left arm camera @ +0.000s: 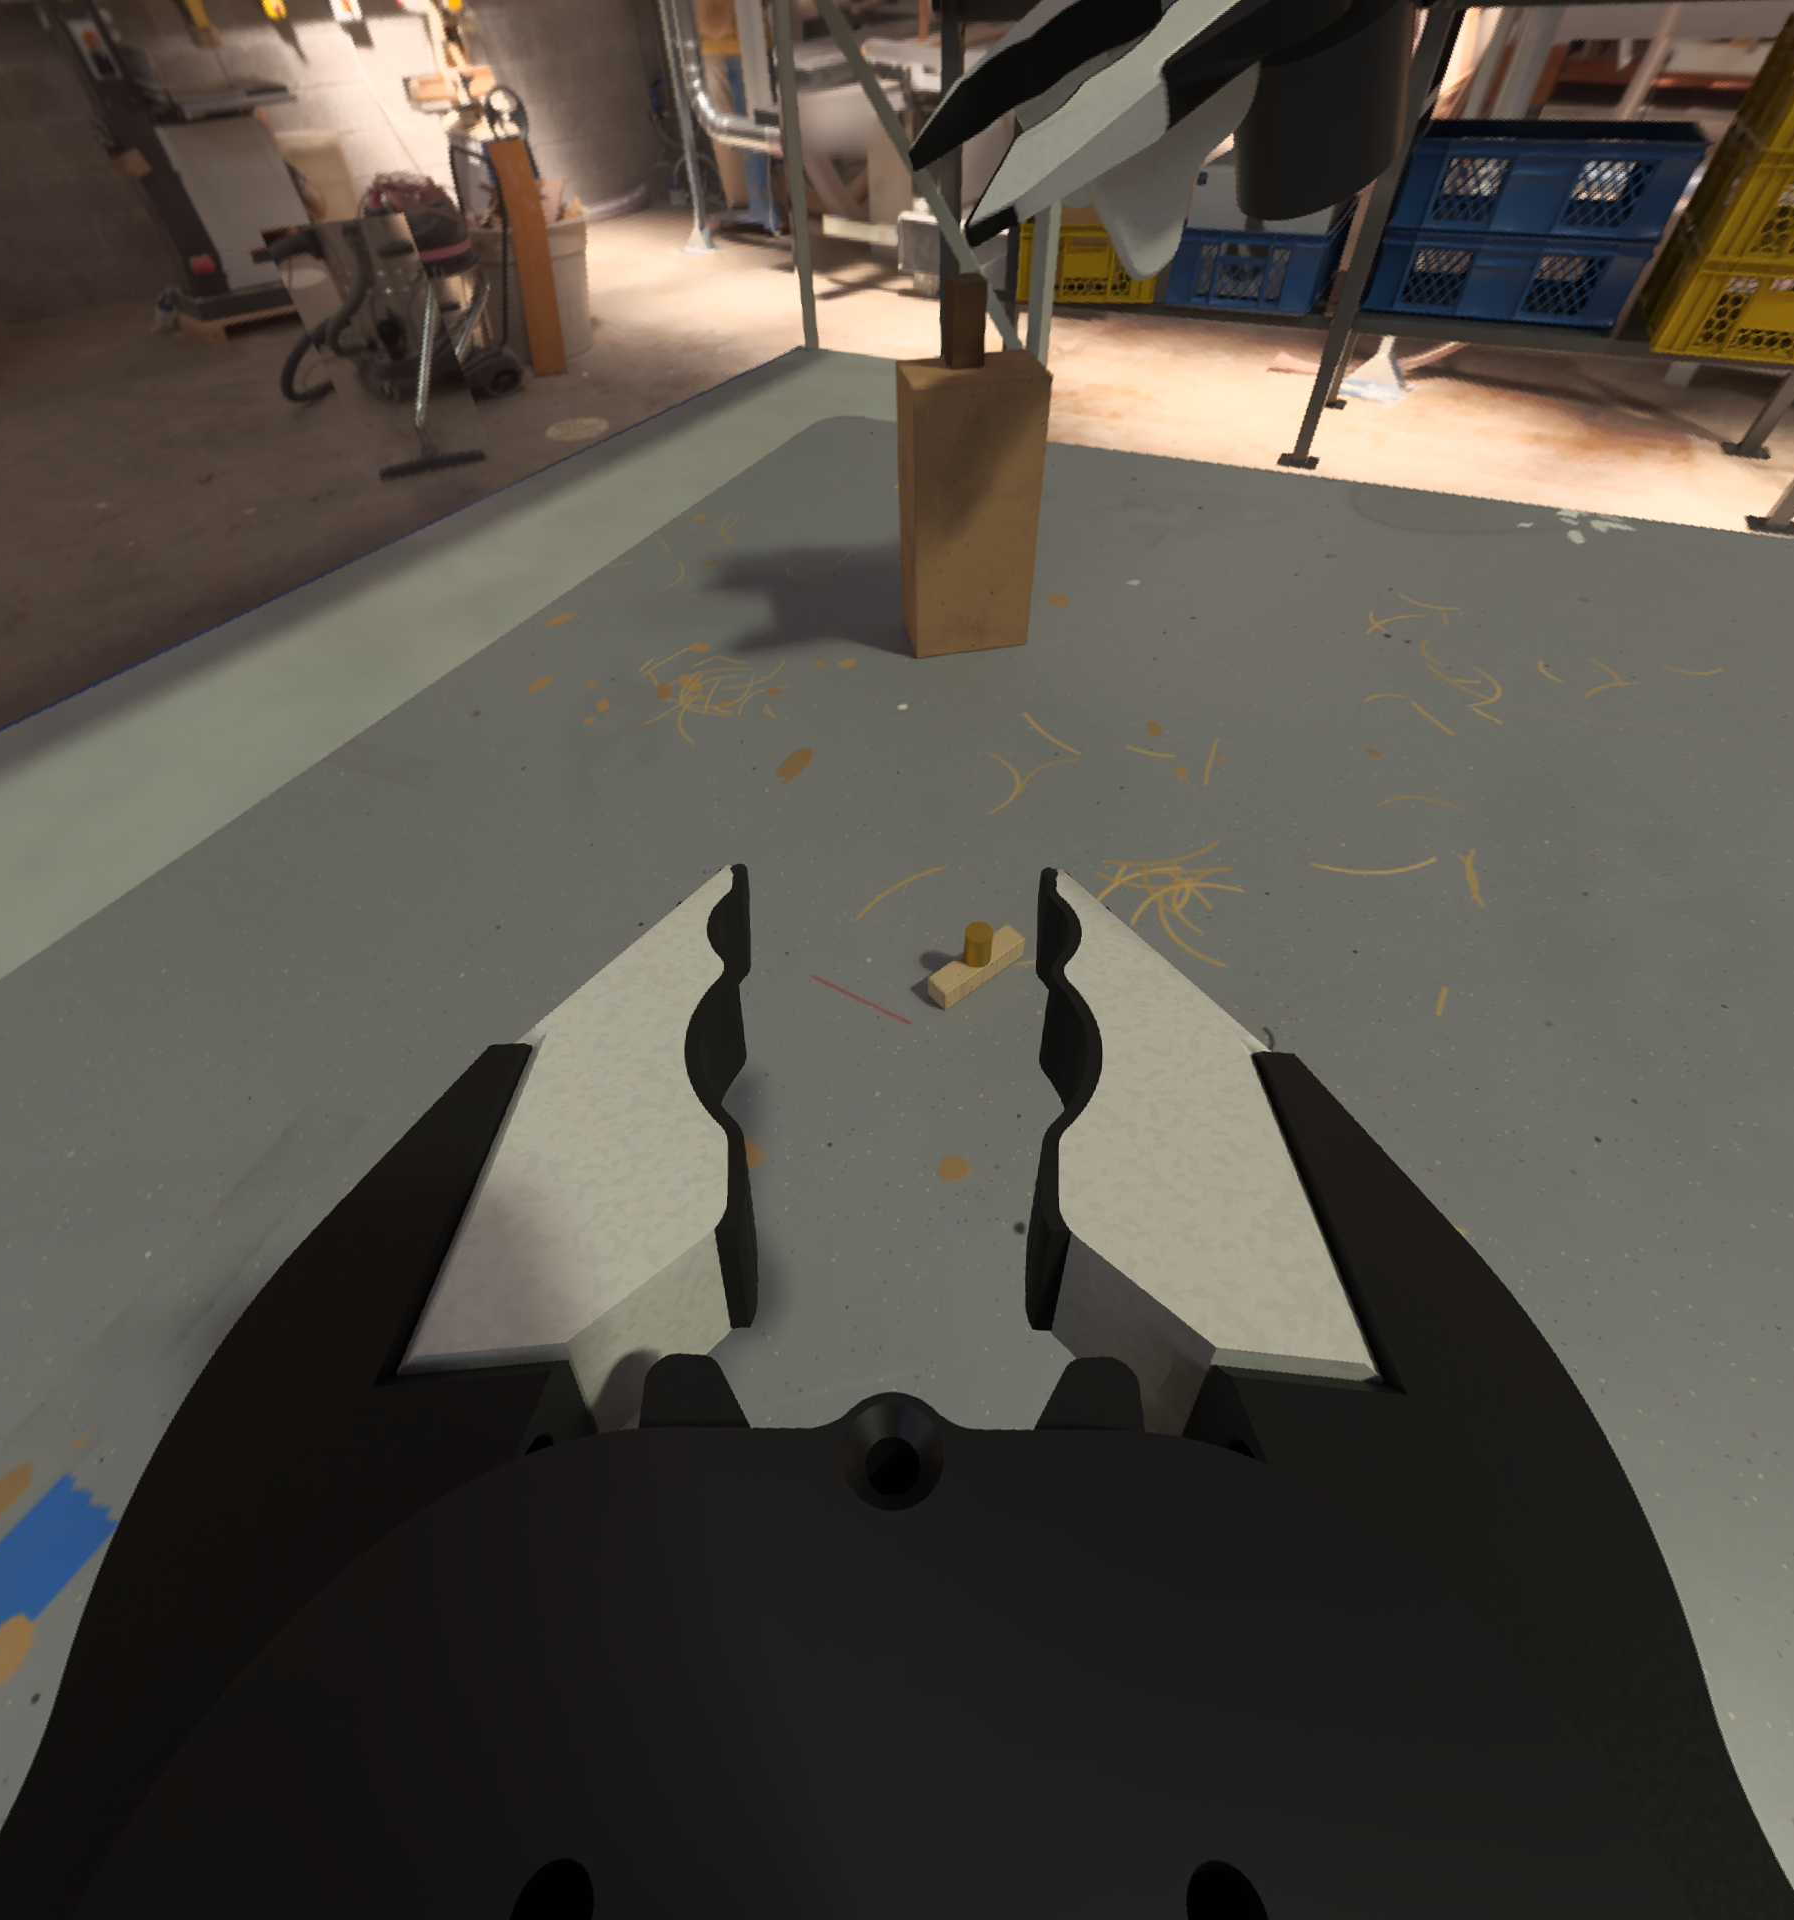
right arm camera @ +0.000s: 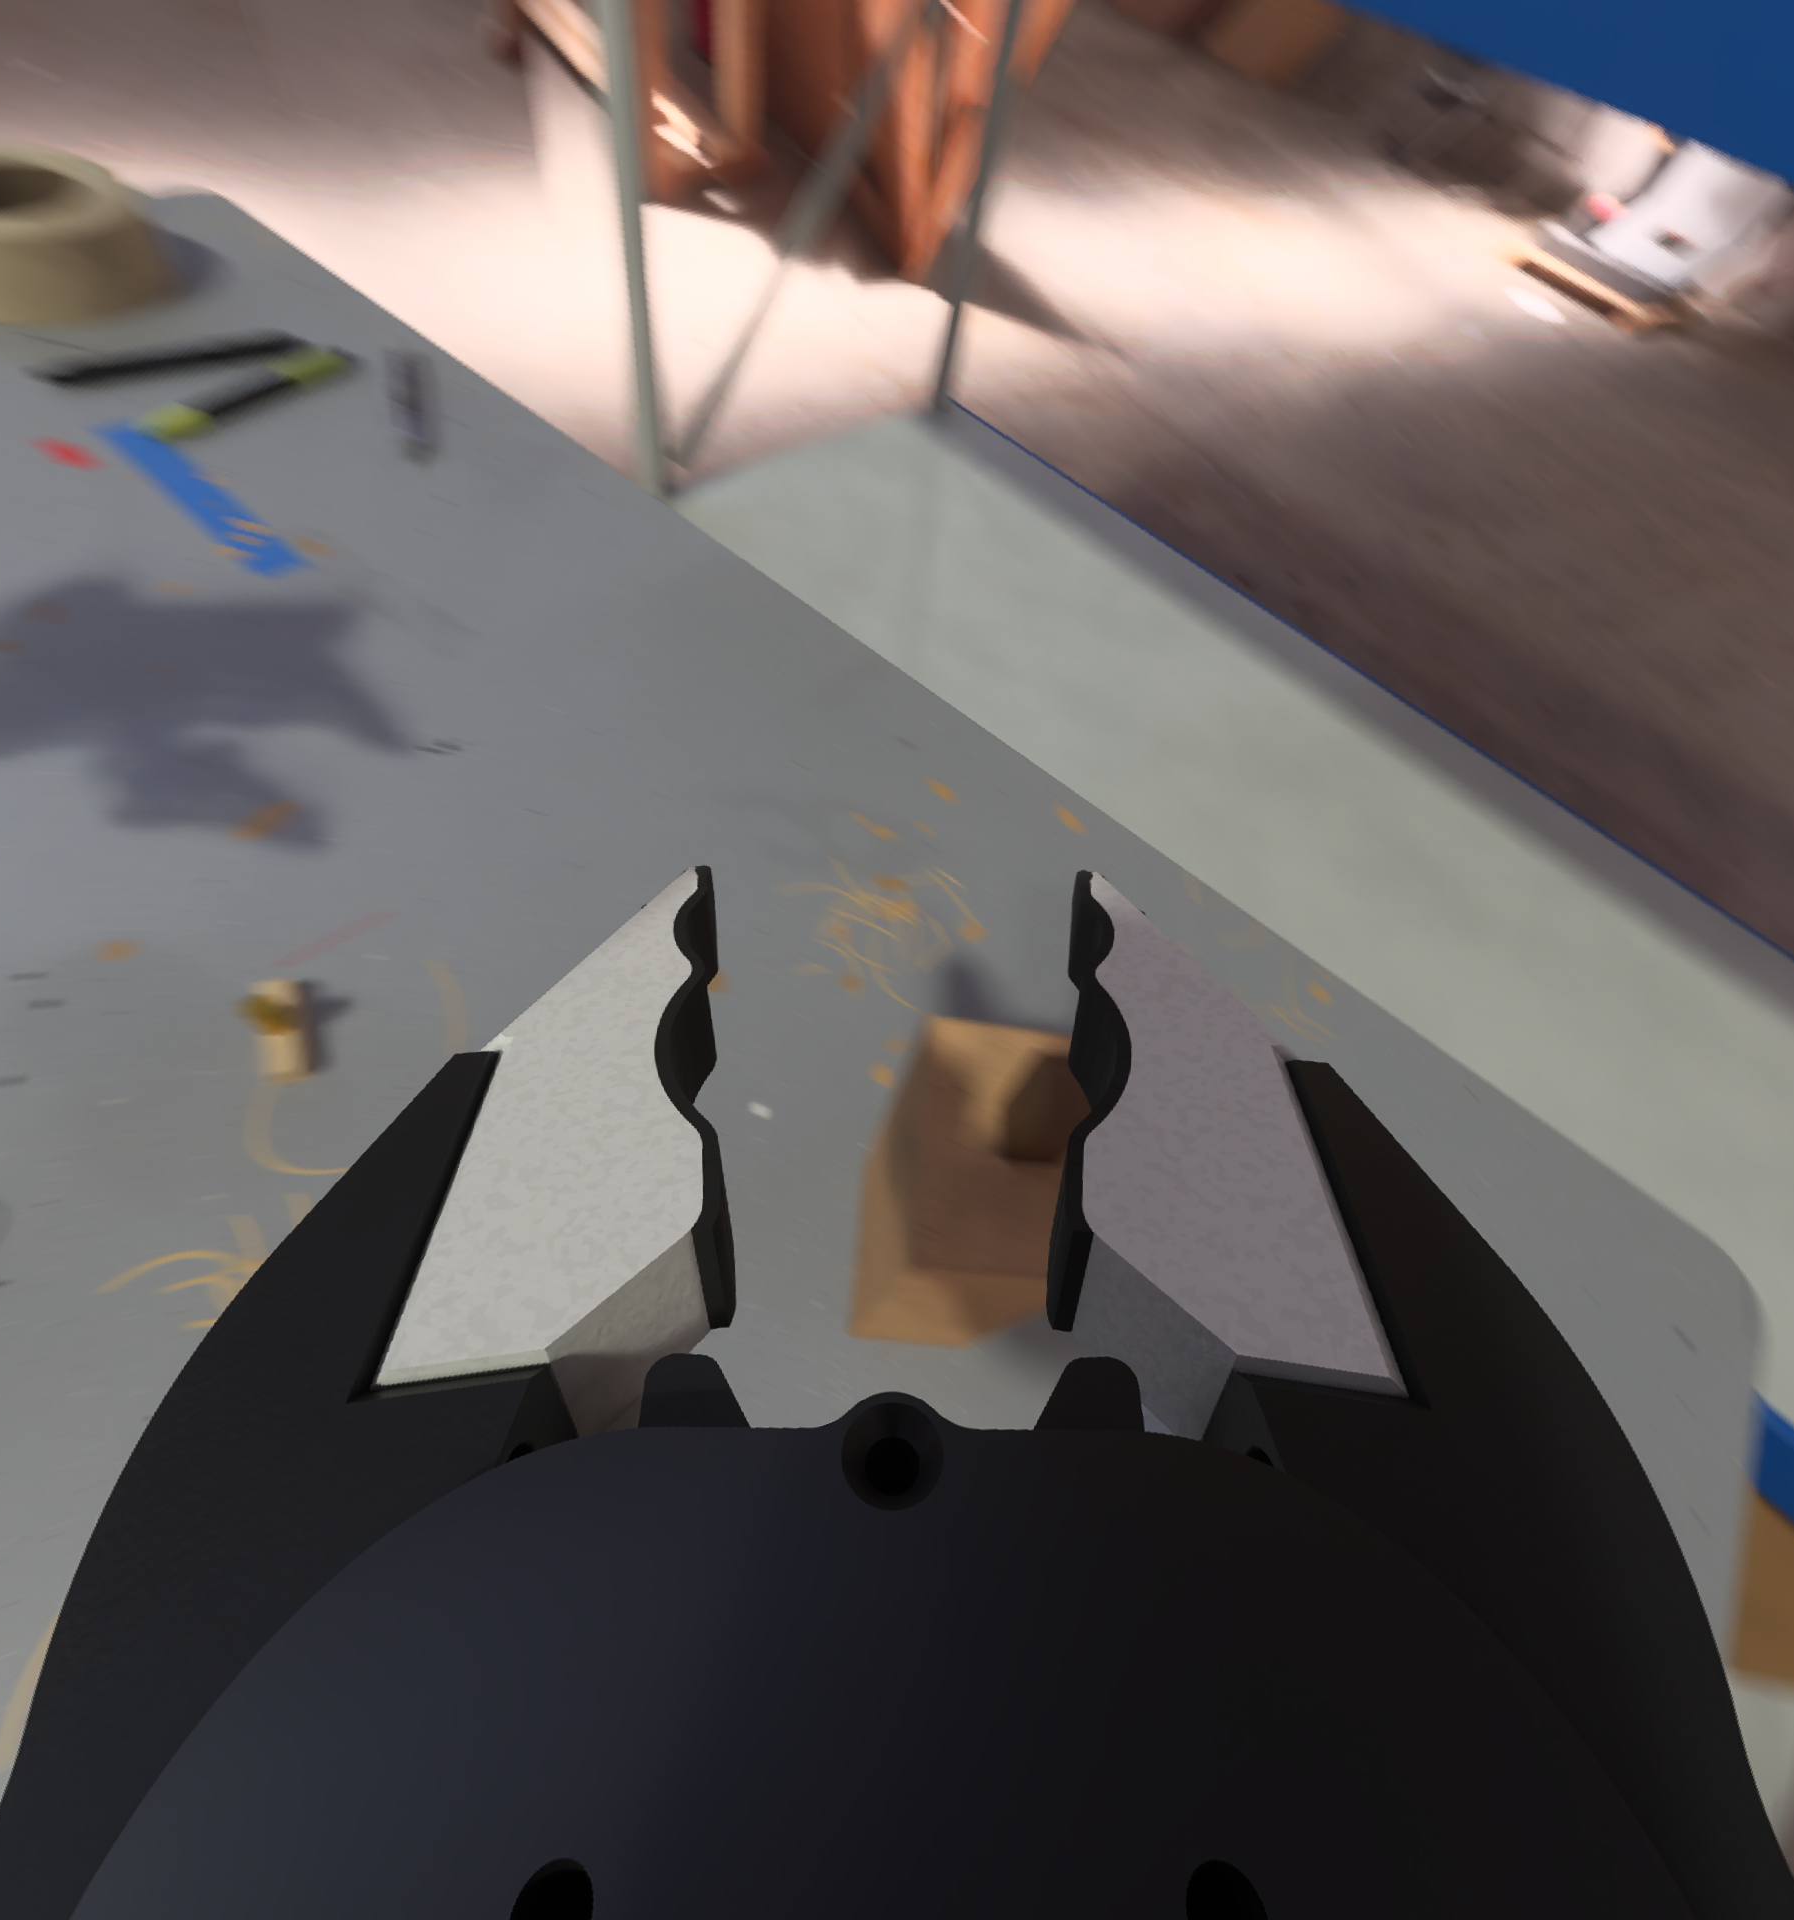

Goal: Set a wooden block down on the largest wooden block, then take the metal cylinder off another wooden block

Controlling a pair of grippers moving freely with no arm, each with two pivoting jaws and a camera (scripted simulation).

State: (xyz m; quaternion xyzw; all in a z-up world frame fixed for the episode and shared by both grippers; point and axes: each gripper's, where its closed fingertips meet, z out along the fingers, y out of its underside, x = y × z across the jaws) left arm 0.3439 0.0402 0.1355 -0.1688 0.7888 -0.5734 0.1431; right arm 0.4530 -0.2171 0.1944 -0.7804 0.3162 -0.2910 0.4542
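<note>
Black-and-pale-grey, the left gripper (left arm camera: 893, 883) hangs over the speckled grey tabletop (left arm camera: 353, 1039) with its two fingers spread and nothing between them; just ahead of the tips, toward the right finger, lies a small pale flat wooden block (left arm camera: 960, 982) with a short brass-coloured metal cylinder (left arm camera: 978, 943) standing upright on it; a thin red line (left arm camera: 862, 1001) is marked on the table just left of that block, and orange wood shavings (left arm camera: 1173, 899) are scattered around it. Well beyond the small block stands the tall brown upright wooden block (left arm camera: 971, 509), the largest one, with a small dark wooden block (left arm camera: 962, 322) set on its top; above that, the right gripper (left arm camera: 966, 197) hovers, and its fingers are likewise parted and empty in its own view (right arm camera: 893, 883), where the tall block (right arm camera: 960, 1195) lies below between the fingers, its picture blurred. Far from the tall block, at the table's other end, sit a tan ring-shaped roll (right arm camera: 36, 244), dark pens (right arm camera: 176, 358) and a strip of blue tape (right arm camera: 202, 499); any writing there is too blurred to make out. Nothing stands between the left gripper and the small block.
</note>
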